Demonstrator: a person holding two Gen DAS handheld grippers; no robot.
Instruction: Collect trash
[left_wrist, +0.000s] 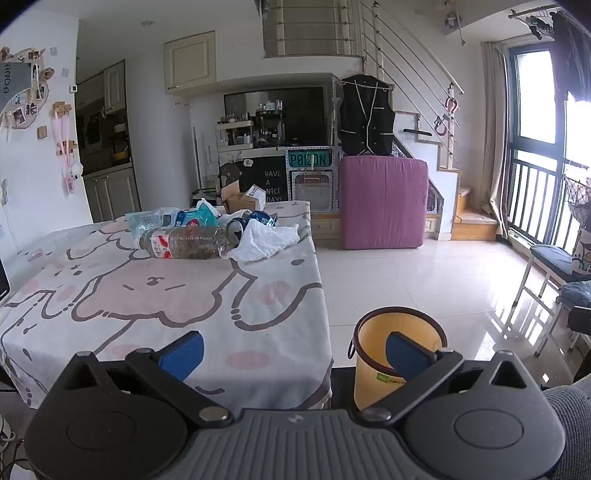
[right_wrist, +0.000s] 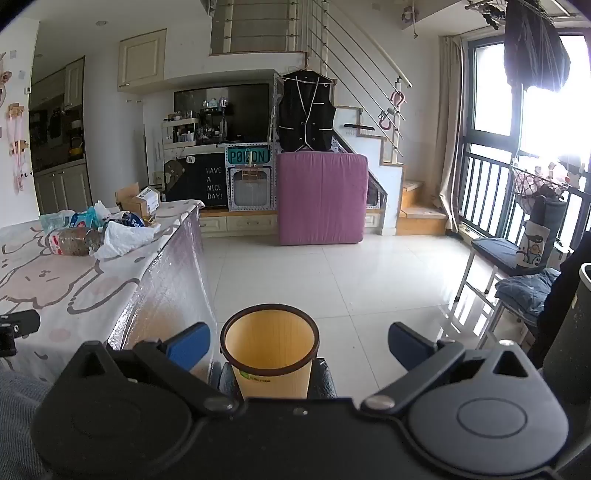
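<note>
2 claws, left claw (left_wrist: 291, 352) and right claw (right_wrist: 299, 345), are hanging released, empty, flanking bin (right_wrist: 270, 354) lower-center; trash pile (left_wrist: 207, 232) is waiting upper-left on tabletop (left_wrist: 147, 302).

left gripper (left_wrist: 293, 356): jaws spread, empty | right gripper (right_wrist: 299, 347): jaws spread, empty

One plastic bottle (left_wrist: 183, 242), two cans (left_wrist: 251, 221), one bin (right_wrist: 270, 350).

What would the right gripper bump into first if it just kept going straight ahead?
Probably the yellow trash bin. It stands on the floor right between the open right gripper fingers' line, beside the table. Depth is hard to judge, so the gripper might pass just over its rim.
</note>
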